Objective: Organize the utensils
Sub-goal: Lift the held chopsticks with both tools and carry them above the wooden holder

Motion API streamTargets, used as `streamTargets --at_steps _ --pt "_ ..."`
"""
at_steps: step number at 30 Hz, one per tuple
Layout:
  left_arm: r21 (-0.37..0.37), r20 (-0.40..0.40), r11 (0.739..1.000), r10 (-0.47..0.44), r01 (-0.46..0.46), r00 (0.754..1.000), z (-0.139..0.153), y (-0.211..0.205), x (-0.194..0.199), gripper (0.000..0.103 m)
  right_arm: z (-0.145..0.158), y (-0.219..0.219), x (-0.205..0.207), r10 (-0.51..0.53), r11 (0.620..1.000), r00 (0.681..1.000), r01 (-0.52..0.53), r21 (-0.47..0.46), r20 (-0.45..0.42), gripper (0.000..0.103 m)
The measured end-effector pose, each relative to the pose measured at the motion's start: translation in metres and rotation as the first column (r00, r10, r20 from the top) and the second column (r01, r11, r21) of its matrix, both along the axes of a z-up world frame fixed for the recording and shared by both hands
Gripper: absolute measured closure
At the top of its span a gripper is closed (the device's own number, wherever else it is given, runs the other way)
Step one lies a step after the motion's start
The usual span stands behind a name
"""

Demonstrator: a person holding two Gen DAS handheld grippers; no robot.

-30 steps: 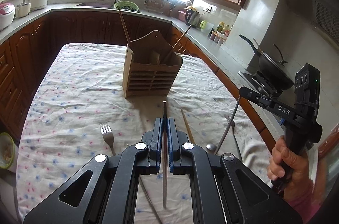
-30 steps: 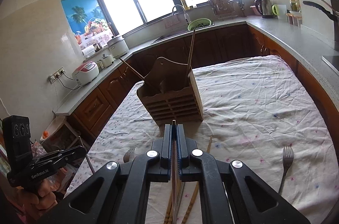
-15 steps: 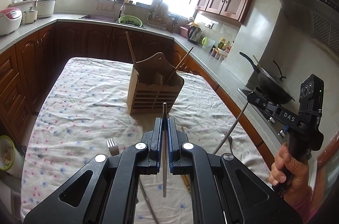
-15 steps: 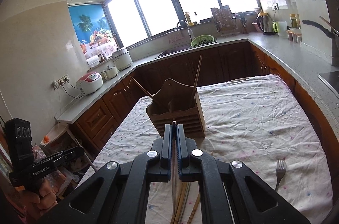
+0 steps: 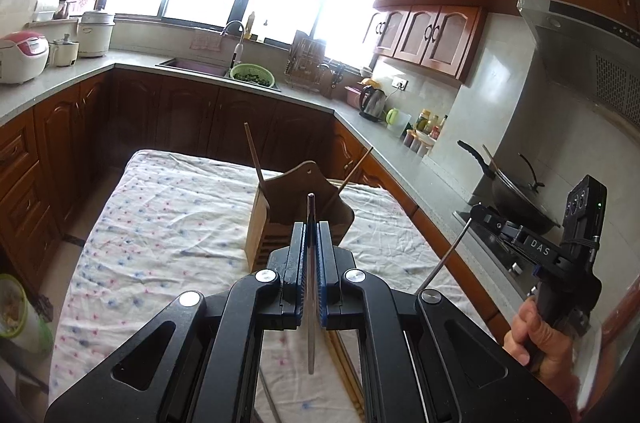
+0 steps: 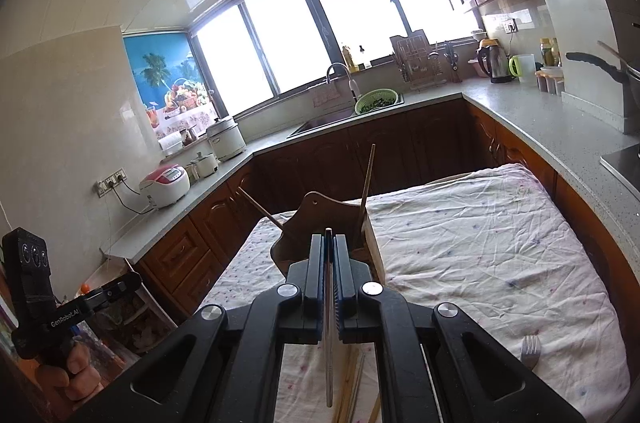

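A wooden utensil holder point(image 5: 260, 223) point(image 6: 374, 247) stands on the flowered tablecloth point(image 5: 160, 223) with two chopsticks point(image 5: 253, 155) point(image 6: 368, 179) leaning out of it. My left gripper point(image 5: 311, 225) is shut on the thin handle of a metal utensil point(image 5: 310, 323), raised just in front of the holder. My right gripper point(image 6: 328, 237) is shut on another slim metal utensil point(image 6: 328, 335), also near the holder. In the left wrist view the right gripper point(image 5: 474, 213) shows at the right, its utensil point(image 5: 440, 263) hanging down. The left gripper point(image 6: 136, 279) shows at the left of the right wrist view.
A fork point(image 6: 530, 345) lies on the cloth at the right, and loose chopsticks point(image 6: 352, 383) lie under my right gripper. Dark wooden cabinets and grey counters ring the table. A wok point(image 5: 516, 199) sits on the stove at the right. A hand point(image 5: 536, 335) grips the right tool.
Both grippers have risen with their utensils still clamped. The table and the holder now sit lower in both views, and the fork has dropped out of the left wrist view.
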State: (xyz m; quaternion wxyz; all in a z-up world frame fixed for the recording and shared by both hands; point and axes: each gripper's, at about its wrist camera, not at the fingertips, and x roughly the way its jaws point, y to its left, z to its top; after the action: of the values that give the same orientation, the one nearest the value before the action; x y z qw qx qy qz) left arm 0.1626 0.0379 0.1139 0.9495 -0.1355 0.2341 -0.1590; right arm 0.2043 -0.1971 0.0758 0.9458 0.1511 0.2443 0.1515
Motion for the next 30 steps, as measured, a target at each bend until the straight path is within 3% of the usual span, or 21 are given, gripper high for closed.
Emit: streamTargets --at_steps 9,17,22,30 --pt "-0.022 0.098 0.999 0.048 -0.046 0.994 0.036 0.009 0.045 0.099 0.026 -0.005 0.047 -0.058 0.997 0.995 0.054 0.058 0.08 0.099" --pt "-0.046 0.185 0.992 0.126 -0.119 0.975 0.057 0.012 0.103 0.099 0.043 -0.001 0.1 -0.107 0.992 0.984 0.095 0.087 0.142 0.099" --pt "-0.053 0.182 0.982 0.189 -0.182 0.965 0.045 0.009 0.137 0.099 0.032 -0.005 0.13 -0.144 0.985 0.979 0.128 0.113 0.145 0.099" --pt "-0.069 0.088 0.971 0.234 -0.229 0.968 -0.017 0.001 0.174 0.099 -0.022 0.01 0.158 -0.154 0.987 0.983 0.148 0.069 0.097 0.099"
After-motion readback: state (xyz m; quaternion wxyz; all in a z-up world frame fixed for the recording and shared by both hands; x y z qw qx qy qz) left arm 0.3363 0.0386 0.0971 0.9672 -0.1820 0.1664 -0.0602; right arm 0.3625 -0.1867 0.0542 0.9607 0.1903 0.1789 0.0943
